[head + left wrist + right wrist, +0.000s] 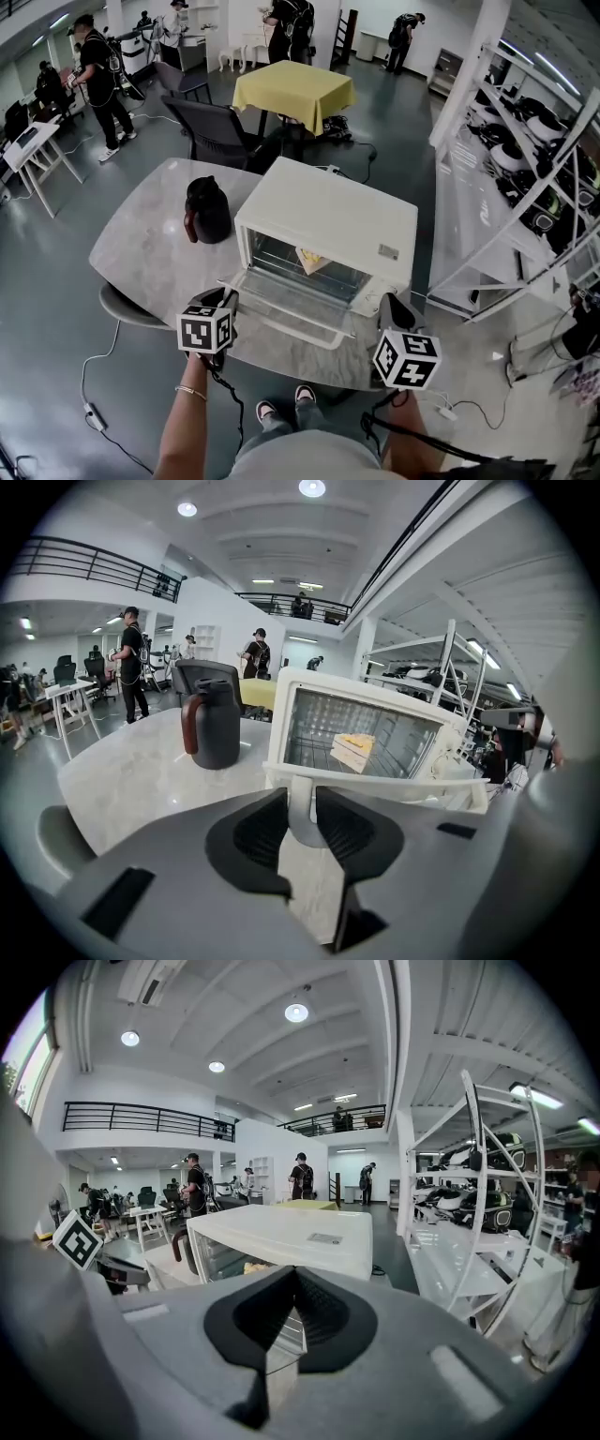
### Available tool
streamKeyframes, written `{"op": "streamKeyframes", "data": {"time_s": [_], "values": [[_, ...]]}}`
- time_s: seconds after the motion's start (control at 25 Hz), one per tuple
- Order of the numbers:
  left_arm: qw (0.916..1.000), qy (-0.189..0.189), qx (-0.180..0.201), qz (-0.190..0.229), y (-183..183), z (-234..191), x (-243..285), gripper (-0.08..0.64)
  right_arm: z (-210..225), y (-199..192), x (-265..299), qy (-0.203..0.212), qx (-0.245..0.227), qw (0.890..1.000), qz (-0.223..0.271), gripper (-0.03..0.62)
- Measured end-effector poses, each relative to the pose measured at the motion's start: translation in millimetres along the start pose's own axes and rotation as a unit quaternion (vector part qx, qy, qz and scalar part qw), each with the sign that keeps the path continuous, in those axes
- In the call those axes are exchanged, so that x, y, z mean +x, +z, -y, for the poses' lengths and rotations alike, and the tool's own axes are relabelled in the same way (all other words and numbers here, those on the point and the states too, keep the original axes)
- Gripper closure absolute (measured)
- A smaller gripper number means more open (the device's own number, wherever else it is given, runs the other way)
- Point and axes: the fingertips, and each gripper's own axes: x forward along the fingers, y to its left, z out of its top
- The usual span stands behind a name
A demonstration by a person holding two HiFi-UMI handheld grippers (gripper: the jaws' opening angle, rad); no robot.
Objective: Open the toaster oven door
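A white toaster oven [328, 220] stands on the marble table [141, 248] with its glass door [291, 302] swung down flat toward me. A slice of bread [312, 259] lies on the rack inside. My left gripper [228, 298] is at the door's front left corner. In the left gripper view, this gripper [302, 822] is shut on the left post of the white door handle [375, 785]. My right gripper [392, 305] hovers by the oven's front right corner. In the right gripper view its jaws [295, 1279] are shut on nothing and point at the oven [281, 1237].
A black jug [208, 209] stands on the table left of the oven. Dark chairs [216, 131] and a yellow-clothed table [292, 89] lie beyond. White shelving [525, 178] lines the right side. Cables and a power strip [94, 412] lie on the floor; people stand far back.
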Motion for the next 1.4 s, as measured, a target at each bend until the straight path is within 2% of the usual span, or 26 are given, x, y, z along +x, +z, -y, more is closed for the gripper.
{"op": "streamKeyframes", "data": {"time_s": [0.44, 1.2, 1.4], "values": [[0.9996, 0.004, -0.026, -0.007, -20.9, -6.1, -2.4, 0.472, -4.5, -9.1, -1.1, 0.009, -0.008, 1.000, -0.013, 0.586], [0.9989, 0.011, -0.044, -0.013, -64.0, -14.7, 1.6, 0.472, -20.1, -28.1, 11.4, 0.035, -0.027, 0.998, -0.040, 0.586], [0.9982, 0.012, -0.052, -0.026, -81.6, -16.6, 4.3, 0.472, -24.6, -34.8, 16.0, 0.044, -0.032, 0.997, -0.049, 0.586]]}}
